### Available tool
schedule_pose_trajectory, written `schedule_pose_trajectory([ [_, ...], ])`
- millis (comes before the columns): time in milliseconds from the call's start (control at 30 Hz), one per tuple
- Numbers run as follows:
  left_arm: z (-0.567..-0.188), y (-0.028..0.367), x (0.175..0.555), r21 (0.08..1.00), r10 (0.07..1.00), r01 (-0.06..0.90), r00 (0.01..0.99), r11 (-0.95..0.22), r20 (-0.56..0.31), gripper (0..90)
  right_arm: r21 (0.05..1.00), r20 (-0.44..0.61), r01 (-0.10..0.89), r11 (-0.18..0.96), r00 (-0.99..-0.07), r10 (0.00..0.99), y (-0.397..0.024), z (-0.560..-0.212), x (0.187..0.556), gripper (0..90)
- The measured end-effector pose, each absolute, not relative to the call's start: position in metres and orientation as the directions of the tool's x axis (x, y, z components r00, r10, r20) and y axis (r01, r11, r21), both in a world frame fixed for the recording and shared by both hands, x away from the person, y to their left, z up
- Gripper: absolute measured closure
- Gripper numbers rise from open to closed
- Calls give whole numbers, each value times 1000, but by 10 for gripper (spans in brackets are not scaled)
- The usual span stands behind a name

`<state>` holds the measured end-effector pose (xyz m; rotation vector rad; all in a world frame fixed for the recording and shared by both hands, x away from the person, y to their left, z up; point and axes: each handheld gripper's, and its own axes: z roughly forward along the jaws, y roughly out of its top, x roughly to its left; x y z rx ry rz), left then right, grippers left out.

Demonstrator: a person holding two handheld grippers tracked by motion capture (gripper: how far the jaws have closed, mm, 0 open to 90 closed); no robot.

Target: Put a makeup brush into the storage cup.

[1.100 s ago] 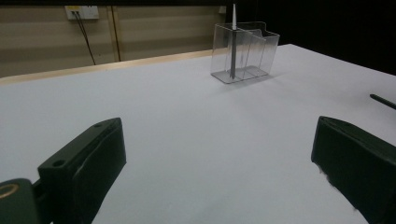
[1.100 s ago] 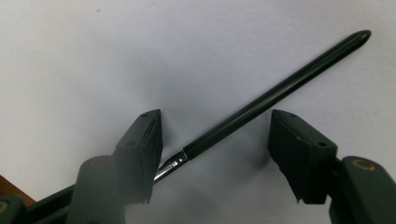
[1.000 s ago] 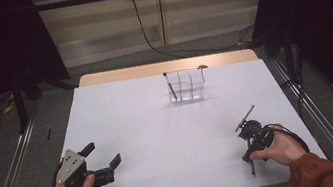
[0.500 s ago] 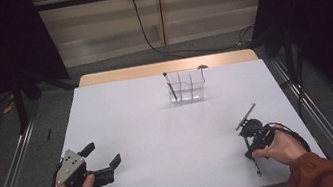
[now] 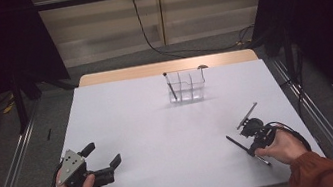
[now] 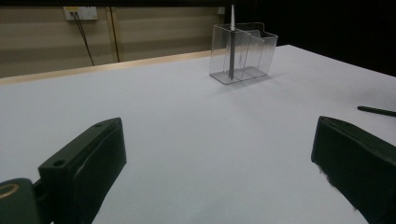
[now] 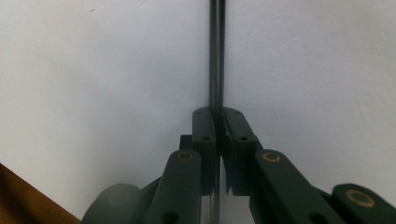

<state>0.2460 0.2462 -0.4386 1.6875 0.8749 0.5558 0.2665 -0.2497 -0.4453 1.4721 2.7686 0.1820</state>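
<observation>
The step in hand looks like the pick-up of a pen [image 7: 215, 56] from the white desk [image 5: 161, 140], probably to stand it in the clear holder [image 5: 187, 86] at the far side, where another pen [image 5: 170, 86] already leans in the left compartment. The right gripper [image 5: 241, 143] has just been closing, and its jaws now stand together, clamped on the pen; in the right gripper view the thin dark shaft runs straight out from between the tips and away across the desk. From above, the pen [image 5: 247, 150] lies at the near right of the desk (still flat on the surface, as far as I can tell), passing under the right hand [image 5: 280, 145].

The next move calls for a lift clear of the desk, then a carry forward and left to the holder, tipping the pen upright over an empty compartment.

The left gripper [image 5: 106, 156] rests at the near left with jaws wide apart, nothing between them, well apart from the pen.
</observation>
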Motion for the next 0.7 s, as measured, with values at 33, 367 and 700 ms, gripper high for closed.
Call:
schedule_pose_trajectory([
  [33,-439,246,246,955,784,269,617,-125,-72,32,104,52,826,554,-561,826,-250,-445,267,842],
  [367,-439,246,247,955,786,268,614,-124,-70,32,147,62,832,535,-548,834,-254,-444,262,844],
  [700,-439,246,246,956,785,267,616,-120,-74,32,220,86,831,511,-538,838,-264,-439,261,845],
])
